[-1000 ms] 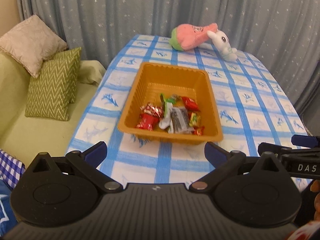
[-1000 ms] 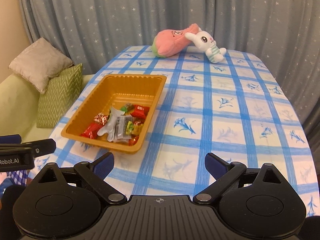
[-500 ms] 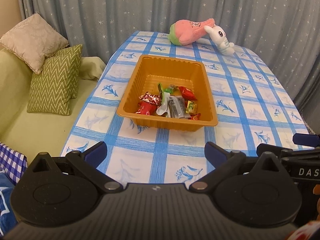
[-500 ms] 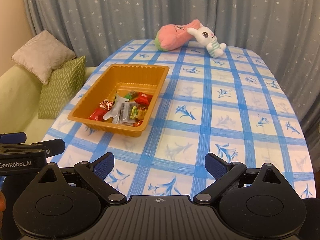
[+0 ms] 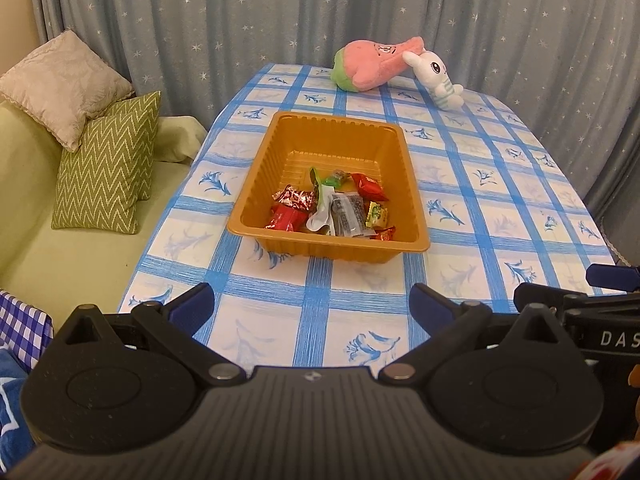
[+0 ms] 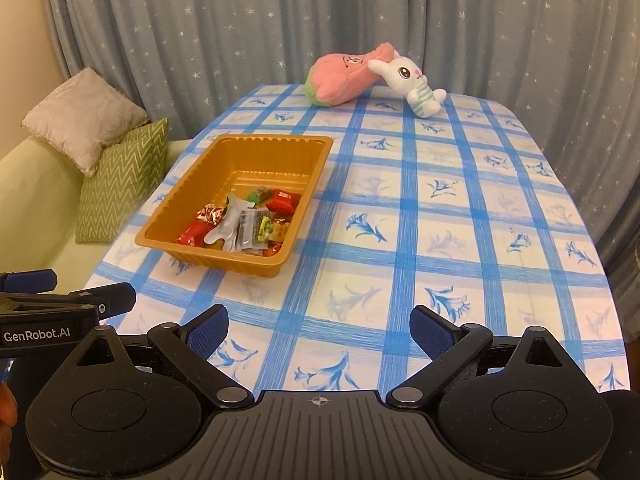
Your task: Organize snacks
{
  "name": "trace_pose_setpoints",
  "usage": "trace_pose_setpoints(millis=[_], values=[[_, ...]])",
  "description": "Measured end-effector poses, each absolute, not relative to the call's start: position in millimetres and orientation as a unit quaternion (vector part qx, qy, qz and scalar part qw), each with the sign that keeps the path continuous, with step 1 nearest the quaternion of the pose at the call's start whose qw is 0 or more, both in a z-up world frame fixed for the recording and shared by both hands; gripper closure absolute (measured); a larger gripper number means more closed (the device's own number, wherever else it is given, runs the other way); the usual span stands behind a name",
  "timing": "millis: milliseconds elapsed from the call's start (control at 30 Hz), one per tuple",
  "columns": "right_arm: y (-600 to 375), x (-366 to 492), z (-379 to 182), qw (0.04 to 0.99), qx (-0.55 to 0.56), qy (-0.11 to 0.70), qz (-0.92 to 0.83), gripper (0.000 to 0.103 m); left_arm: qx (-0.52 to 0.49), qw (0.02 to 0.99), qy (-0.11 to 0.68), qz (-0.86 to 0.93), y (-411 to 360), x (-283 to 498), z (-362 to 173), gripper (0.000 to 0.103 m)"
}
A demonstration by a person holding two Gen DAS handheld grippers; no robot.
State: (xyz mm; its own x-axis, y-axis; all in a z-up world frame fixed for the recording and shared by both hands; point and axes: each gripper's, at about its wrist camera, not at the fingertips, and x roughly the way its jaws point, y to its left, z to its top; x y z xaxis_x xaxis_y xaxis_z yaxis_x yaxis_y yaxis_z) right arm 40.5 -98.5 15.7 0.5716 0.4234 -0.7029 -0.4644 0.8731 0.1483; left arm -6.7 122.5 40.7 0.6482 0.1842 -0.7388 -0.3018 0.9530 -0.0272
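Left gripper jaws spread wide and empty, held low at the near edge of the table, right gripper just beside it, jaws likewise wide apart, holding nothing

Orange tray on a blue-checked, flower-printed tablecloth; green zigzag cushion.

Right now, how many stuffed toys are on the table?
2. The pink plush lies at the table's far end, and the white bunny leans against its right side. None seems hidden.
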Motion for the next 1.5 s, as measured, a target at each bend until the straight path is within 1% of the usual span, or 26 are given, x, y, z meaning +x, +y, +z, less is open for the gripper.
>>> trace_pose_setpoints(millis=[1500], values=[[-102.1,45.1,9.9,0.886,-0.024,0.391,0.248,0.006,-0.072,0.905,0.399,0.128,119.4,-2.4,35.1,0.000]])
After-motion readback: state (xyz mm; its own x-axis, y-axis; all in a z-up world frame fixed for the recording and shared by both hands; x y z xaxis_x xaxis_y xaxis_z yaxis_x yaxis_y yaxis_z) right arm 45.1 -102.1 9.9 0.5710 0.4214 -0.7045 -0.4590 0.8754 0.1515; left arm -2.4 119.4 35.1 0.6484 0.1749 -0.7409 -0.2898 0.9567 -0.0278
